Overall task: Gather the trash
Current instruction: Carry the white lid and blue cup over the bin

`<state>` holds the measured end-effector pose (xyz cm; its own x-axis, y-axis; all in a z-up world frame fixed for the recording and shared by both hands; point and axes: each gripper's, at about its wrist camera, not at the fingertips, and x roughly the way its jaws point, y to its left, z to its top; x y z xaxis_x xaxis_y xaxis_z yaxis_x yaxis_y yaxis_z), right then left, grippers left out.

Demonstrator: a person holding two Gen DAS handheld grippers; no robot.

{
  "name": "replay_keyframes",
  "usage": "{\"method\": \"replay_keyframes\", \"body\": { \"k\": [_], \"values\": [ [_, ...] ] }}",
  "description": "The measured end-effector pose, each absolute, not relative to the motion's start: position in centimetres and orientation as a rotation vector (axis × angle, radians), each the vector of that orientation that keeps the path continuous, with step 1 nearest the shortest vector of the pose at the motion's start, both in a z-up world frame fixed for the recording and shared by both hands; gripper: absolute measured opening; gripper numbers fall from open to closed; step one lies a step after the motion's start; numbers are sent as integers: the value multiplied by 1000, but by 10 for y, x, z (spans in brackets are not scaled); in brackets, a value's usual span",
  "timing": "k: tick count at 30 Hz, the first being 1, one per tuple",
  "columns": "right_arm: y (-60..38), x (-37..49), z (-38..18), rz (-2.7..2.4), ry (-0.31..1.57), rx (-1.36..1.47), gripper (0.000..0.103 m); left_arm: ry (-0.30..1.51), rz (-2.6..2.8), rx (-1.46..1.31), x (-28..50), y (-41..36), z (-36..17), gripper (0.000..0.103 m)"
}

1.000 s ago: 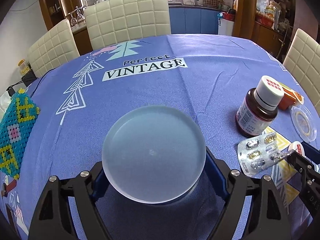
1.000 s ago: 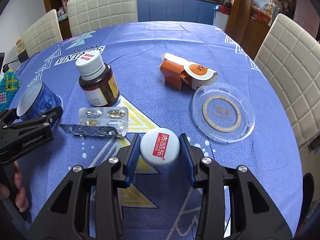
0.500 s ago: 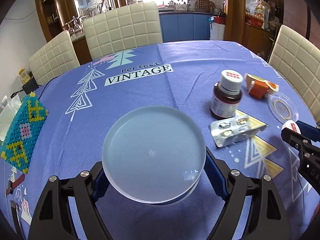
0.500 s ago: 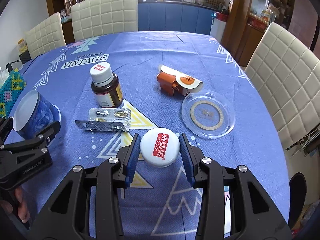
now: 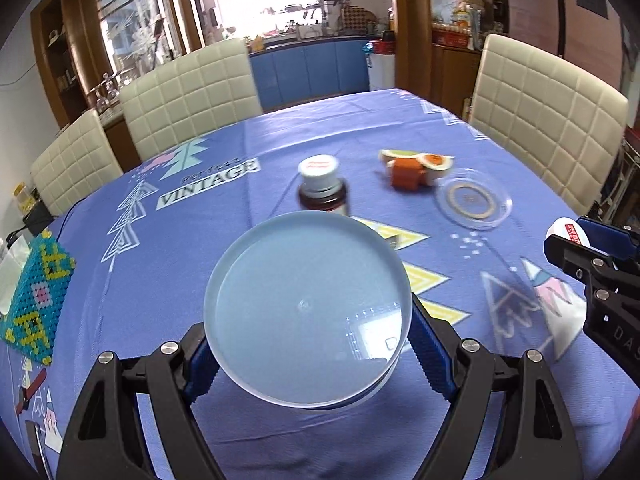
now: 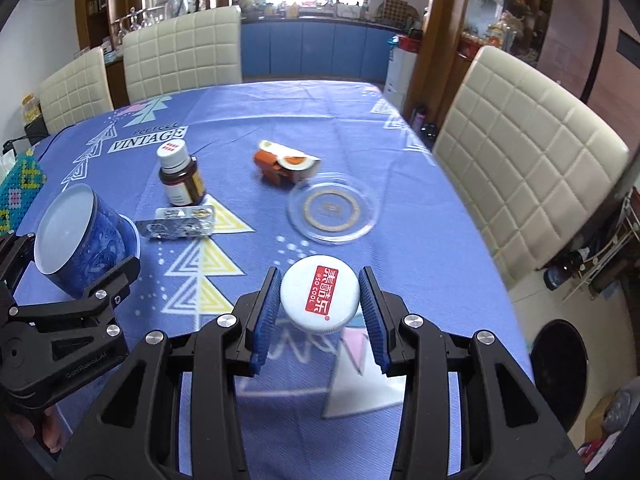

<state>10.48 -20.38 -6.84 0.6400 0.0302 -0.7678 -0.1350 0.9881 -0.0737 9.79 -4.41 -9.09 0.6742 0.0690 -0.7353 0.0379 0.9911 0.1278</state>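
My left gripper [image 5: 308,340] is shut on a blue paper cup [image 5: 306,312], its pale base facing the camera; the cup also shows at the left of the right wrist view [image 6: 86,240]. My right gripper [image 6: 320,308] is shut on a small white-capped container [image 6: 319,298] with a red label, held above the table; it also shows in the left wrist view [image 5: 568,232]. On the blue tablecloth lie a brown pill bottle [image 6: 180,178], a blister pack [image 6: 184,222], an orange carton [image 6: 286,166] and a clear plastic lid [image 6: 334,210].
Cream padded chairs [image 6: 528,164] stand around the table. A beaded tissue box [image 5: 34,300] sits at the table's left edge. A dark round bin [image 6: 560,360] stands on the floor beyond the table's right edge.
Both grippers have lifted and pulled back from the table with their objects still held. The items on the table now look farther away.
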Motion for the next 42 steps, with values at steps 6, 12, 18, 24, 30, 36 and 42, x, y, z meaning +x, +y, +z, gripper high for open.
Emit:
{"method": "replay_keyframes", "body": {
  "k": [6, 12, 18, 24, 30, 36, 42],
  "values": [
    [-248, 82, -55, 7, 852, -109, 42, 798, -93, 177, 90, -98, -78, 79],
    [-297, 62, -46, -89, 837, -68, 42, 774, -203, 222, 80, -154, -70, 79],
    [-339, 47, -40, -162, 827, -30, 42, 755, -283, 250, 73, -199, -62, 79],
    [-371, 39, -38, -211, 822, 2, 42, 744, -340, 273, 72, -236, -57, 79],
    [-403, 34, -34, -257, 806, 19, 42, 729, -377, 286, 72, -270, -53, 79],
    [-438, 29, -34, -310, 795, 35, 42, 714, -428, 305, 74, -309, -50, 79],
    [-474, 28, -34, -362, 791, 52, 42, 714, -485, 327, 76, -346, -51, 79]
  ]
}}
